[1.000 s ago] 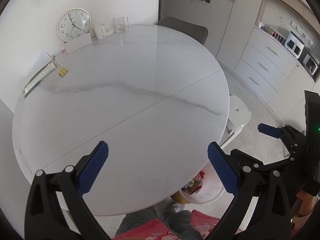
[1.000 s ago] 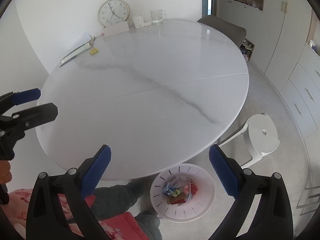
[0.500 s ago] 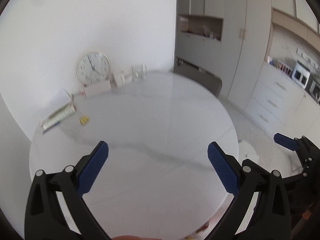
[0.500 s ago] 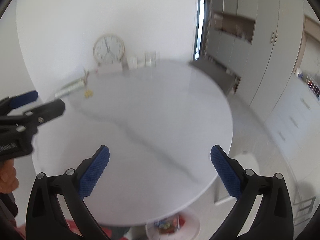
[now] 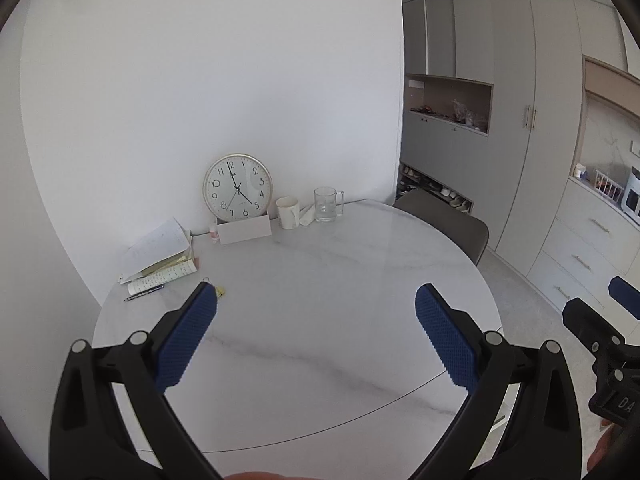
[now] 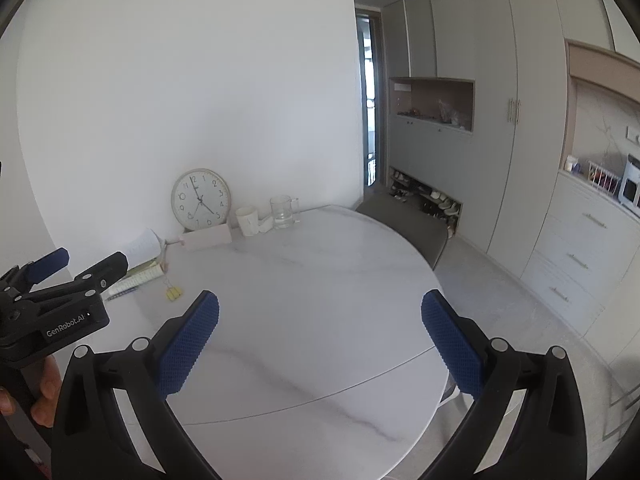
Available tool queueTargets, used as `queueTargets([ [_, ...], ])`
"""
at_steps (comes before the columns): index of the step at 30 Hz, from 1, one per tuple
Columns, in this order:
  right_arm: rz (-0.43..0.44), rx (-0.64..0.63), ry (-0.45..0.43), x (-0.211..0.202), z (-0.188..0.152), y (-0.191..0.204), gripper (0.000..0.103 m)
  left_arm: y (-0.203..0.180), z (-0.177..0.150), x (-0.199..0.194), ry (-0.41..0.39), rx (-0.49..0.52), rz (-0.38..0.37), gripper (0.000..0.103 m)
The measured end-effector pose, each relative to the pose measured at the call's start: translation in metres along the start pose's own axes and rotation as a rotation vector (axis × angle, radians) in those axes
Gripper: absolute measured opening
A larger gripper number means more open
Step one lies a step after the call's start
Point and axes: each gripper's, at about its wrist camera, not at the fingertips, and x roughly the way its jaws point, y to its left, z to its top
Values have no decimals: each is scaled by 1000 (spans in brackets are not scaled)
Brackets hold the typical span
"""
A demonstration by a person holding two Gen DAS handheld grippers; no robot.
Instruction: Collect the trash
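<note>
1. No trash can be seen in either view. The bin does not show.
2. There are two grippers. The left gripper point(image 5: 316, 336) is over the near part of the round table point(image 5: 320, 280). Its two blue pads point(image 5: 186, 340) are wide apart and hold nothing.
3. The right gripper point(image 6: 320, 340) is also over the near part of the table, to the right of the left one. Its jaws are wide apart too, with nothing between them.
4. In the right view, the left gripper shows at the left edge, and a hand point(image 6: 44, 396) holds its handle.
5. One clock point(image 5: 237, 188) leans on the wall at the far side of the table.
6. One white box point(image 5: 245, 230) stands just in front of the clock.
7. One paper cup point(image 5: 289, 212) is just right of the clock, and one glass mug point(image 5: 327, 205) is right of the cup.
8. One stack of papers point(image 5: 160, 252) lies left of the clock, with one pen point(image 5: 144, 294) near it.
9. One small yellow thing point(image 6: 173, 293) lies near the papers. I cannot tell what it is.
10. One dark chair point(image 5: 444, 220) is at the far right side of the table.
11. Tall cupboards point(image 5: 520, 140) stand behind the chair.
</note>
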Motion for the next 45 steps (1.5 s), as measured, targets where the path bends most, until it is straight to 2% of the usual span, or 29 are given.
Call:
queueTargets([
  [2,-25,-1,11,3,-7,-4,101,0,-4,4,15,7,-4,95],
  [8,-25,9,46,10,-17,-6,101,1,-13,12,61,-10,-23,95],
  [18,-40,12,57,11,-18,-6,101,-7,-19,8,63,7,-46,95],
  [45,-39,9,70,10,-22,-4,101,-7,-22,9,67,13,-46,95],
])
